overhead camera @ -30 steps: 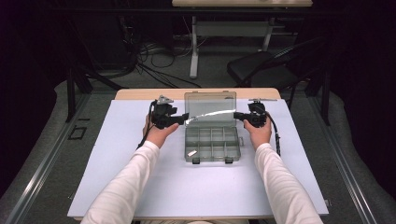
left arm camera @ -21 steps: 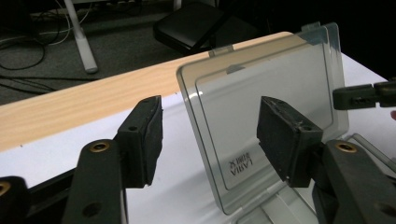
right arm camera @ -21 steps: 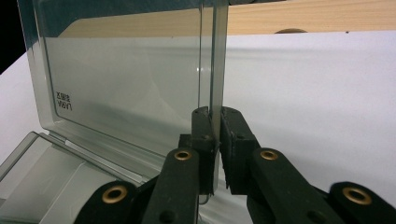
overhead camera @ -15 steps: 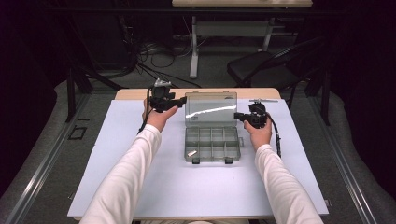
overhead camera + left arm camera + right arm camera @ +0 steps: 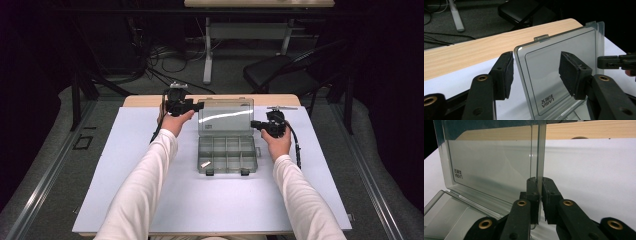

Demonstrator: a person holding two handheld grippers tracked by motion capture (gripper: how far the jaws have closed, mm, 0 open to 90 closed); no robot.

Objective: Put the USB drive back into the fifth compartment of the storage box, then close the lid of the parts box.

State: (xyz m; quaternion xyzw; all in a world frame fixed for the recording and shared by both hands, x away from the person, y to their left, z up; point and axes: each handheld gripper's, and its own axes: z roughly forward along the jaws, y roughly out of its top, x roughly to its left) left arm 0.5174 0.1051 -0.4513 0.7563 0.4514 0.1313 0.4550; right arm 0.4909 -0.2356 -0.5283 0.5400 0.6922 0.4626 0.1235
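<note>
A clear plastic organiser box lies on the white mat with its lid raised upright. My right gripper is shut on the lid's right edge, the pads pinching the thin plastic. My left gripper sits at the lid's left edge. In the left gripper view that edge stands between its pads. The jaws have just been closing, but a gap remains on both sides. A small metal piece lies in a front left compartment.
The white mat covers a wooden table whose bare far strip runs behind the box. Beyond the table are a dark floor, cables, a black chair and a table leg.
My left hand has moved away from me and slightly up, from beside the box to the lid's left edge, with its jaws narrower. The right hand and the lid have stayed put.
</note>
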